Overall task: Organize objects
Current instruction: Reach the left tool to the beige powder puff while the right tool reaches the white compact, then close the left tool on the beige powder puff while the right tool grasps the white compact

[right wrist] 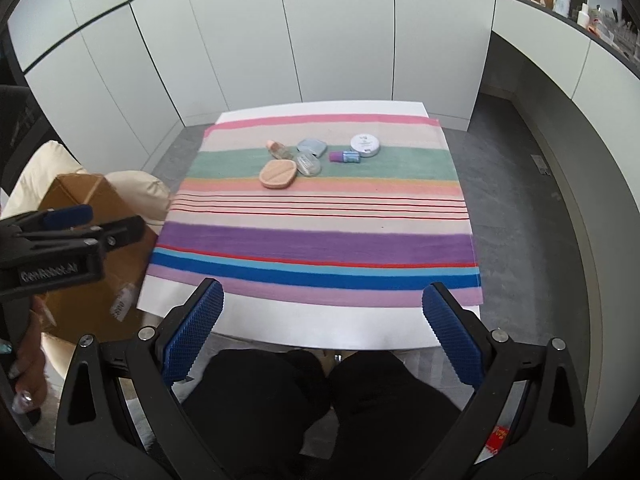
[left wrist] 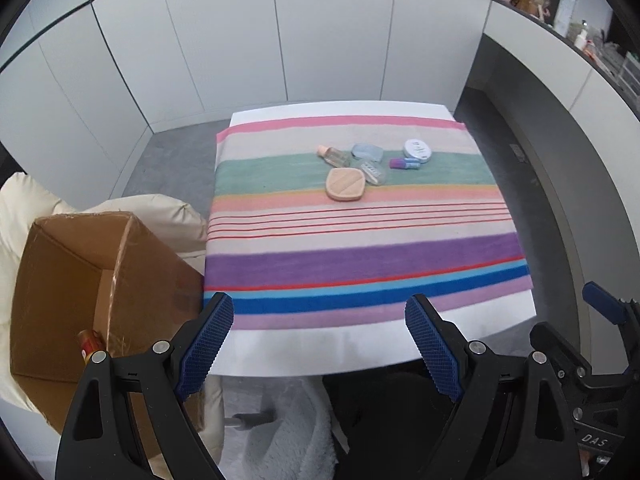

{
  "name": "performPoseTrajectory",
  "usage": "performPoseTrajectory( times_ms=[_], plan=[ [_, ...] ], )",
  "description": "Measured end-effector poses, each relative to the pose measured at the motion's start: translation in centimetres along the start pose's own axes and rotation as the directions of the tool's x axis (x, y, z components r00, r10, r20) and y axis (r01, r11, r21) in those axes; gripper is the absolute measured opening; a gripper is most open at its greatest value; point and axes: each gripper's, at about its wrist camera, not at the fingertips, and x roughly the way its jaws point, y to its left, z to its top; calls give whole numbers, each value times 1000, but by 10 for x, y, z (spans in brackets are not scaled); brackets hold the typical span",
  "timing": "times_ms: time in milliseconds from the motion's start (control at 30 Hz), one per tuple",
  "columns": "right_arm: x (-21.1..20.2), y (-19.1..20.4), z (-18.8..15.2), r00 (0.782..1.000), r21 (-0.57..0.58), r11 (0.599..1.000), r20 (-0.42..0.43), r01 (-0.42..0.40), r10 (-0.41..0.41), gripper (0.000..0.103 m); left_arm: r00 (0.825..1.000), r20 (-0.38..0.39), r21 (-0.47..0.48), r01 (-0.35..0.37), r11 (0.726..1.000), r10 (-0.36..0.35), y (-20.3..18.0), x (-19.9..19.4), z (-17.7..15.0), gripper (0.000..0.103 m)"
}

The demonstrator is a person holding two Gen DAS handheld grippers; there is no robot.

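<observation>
Several small toiletries lie together on the green stripe of a striped cloth [left wrist: 360, 256] at the table's far side: a peach powder puff [left wrist: 345, 184] [right wrist: 278, 174], a small clear bottle with a peach cap [left wrist: 332, 155] [right wrist: 279, 149], a pale blue case [left wrist: 366, 152] [right wrist: 311, 146], a clear case [left wrist: 373, 172] [right wrist: 308, 164], a purple and blue tube [left wrist: 405, 164] [right wrist: 345, 156] and a round white tin [left wrist: 417, 149] [right wrist: 365, 144]. My left gripper [left wrist: 320, 312] and right gripper [right wrist: 322, 300] are both open and empty, held before the table's near edge, far from the items.
An open cardboard box [left wrist: 72, 280] [right wrist: 92, 264] stands left of the table on a cream cushion [left wrist: 24, 208], with a red and gold item [left wrist: 90, 344] inside. The person's dark-clad legs [right wrist: 320, 400] are below. A shelf with bottles [left wrist: 568, 4] runs along the right wall.
</observation>
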Motion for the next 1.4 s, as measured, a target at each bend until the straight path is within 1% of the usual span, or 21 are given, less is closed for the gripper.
performPoseTrajectory(
  times_ms=[100,200,267,467,567,700,833,933,1000,1133,1267,1333,1367,1400],
  plan=[
    [16,-6,9,1000,-8,1000,-10,9,-9,101,1000,8,-24,7,1000,-7,3,9,16,89],
    [34,-10,19,999,-30,999,-15,33,-33,101,999,25,0,-24,1000,24,0,24,33,89],
    [47,-14,26,999,-36,999,-19,32,-33,101,999,26,19,-37,999,37,-1,35,40,89],
    [94,-29,48,999,-35,999,-26,31,-32,101,998,-26,65,-47,997,49,-5,88,56,89],
    [122,-40,59,1000,-23,1000,-26,9,-9,101,998,-43,81,-48,995,52,-8,114,62,89],
    [159,-57,75,1000,-41,999,-10,12,-12,101,997,-32,109,-62,992,66,-16,147,70,89],
    [201,-80,96,1000,-14,1000,-21,-18,18,101,997,-45,96,-54,994,59,-24,188,74,89],
    [229,-93,112,1000,5,1000,-15,7,-7,101,996,-55,86,-67,994,72,-30,215,75,89],
    [247,-98,122,1000,14,1000,-11,11,-11,101,996,-47,68,-77,995,80,-32,228,78,89],
    [282,-100,147,1000,37,999,-6,22,-22,101,998,-28,18,-62,998,63,-32,247,87,89],
    [314,-95,170,999,27,999,-41,33,-32,101,996,-21,34,-86,996,87,-43,267,101,89],
    [332,-93,177,995,17,998,-80,58,-56,97,996,-24,34,-84,996,85,-46,274,105,89],
    [341,-91,179,992,8,998,-105,66,-64,93,996,-28,26,-82,996,83,-46,277,106,89],
    [349,-90,179,989,-2,997,-127,74,-74,91,996,-37,12,-75,997,76,-46,281,107,89]
  ],
)
